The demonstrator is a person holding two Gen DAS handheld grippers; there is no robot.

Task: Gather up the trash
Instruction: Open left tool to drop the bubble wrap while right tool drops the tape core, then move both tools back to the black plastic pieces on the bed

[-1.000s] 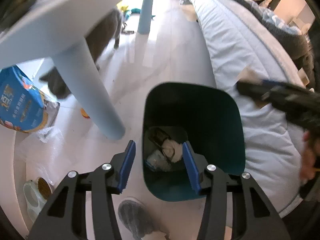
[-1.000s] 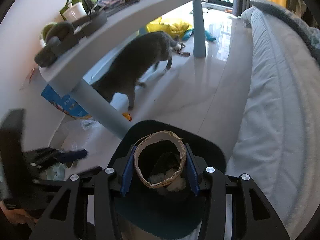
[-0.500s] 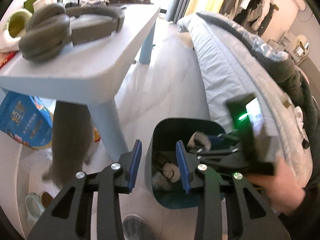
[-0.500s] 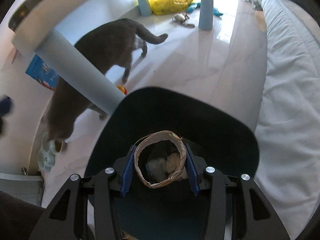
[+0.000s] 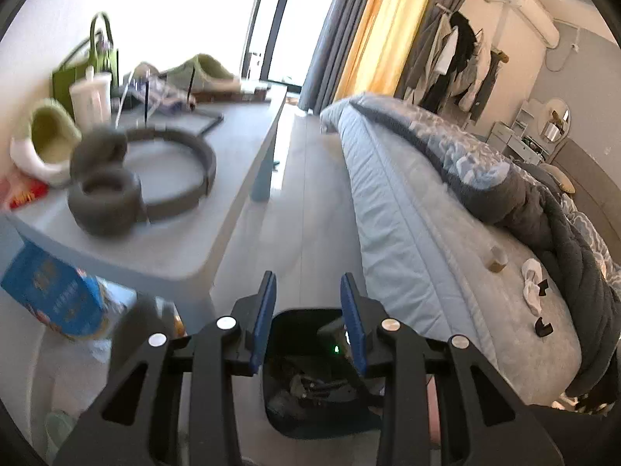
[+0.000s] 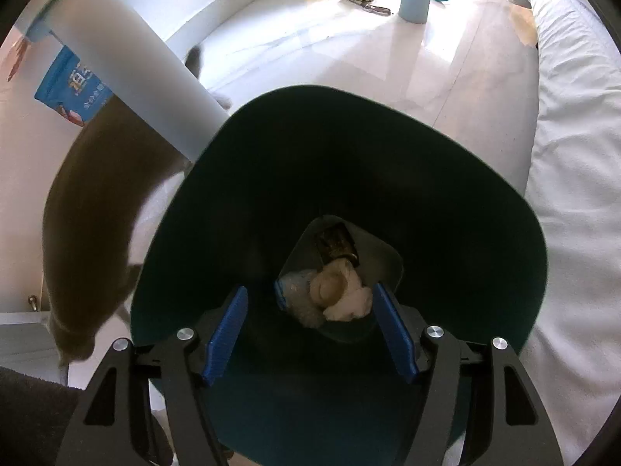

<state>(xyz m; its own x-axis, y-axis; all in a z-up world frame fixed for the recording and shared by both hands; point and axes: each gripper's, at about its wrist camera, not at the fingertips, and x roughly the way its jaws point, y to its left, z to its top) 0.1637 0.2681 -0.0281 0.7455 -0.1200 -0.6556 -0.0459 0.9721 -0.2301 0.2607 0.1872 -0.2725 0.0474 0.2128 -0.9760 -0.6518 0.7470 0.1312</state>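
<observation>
My right gripper [image 6: 309, 289] points down into the dark teal bin [image 6: 349, 155]. Its jaws are opening and nothing is between the blue pads. At the bin's bottom lie white crumpled tissue [image 6: 349, 303], a beige roll [image 6: 325, 286], a blue-white wrapper [image 6: 291, 285] and a dark wrapper [image 6: 335, 242]. My left gripper [image 5: 307, 277] is shut and empty, raised above the bin [image 5: 289, 322]. On the bed lie a small bottle [image 5: 496, 260], a white crumpled piece [image 5: 531, 287] and a black scrap [image 5: 543, 328].
A grey cat [image 6: 89, 213] stands left of the bin, beside the pale blue table leg [image 6: 136, 77] and a blue bag [image 6: 73, 85]. The table [image 5: 194, 240] carries grey headphones [image 5: 128, 178], slippers and a cup. The bed [image 5: 407, 213] runs along the right.
The cardboard tube has left my right gripper, whose jaws spread over the bin. My left gripper shut, rose and tilted up towards the table top and bed. The cat moved left.
</observation>
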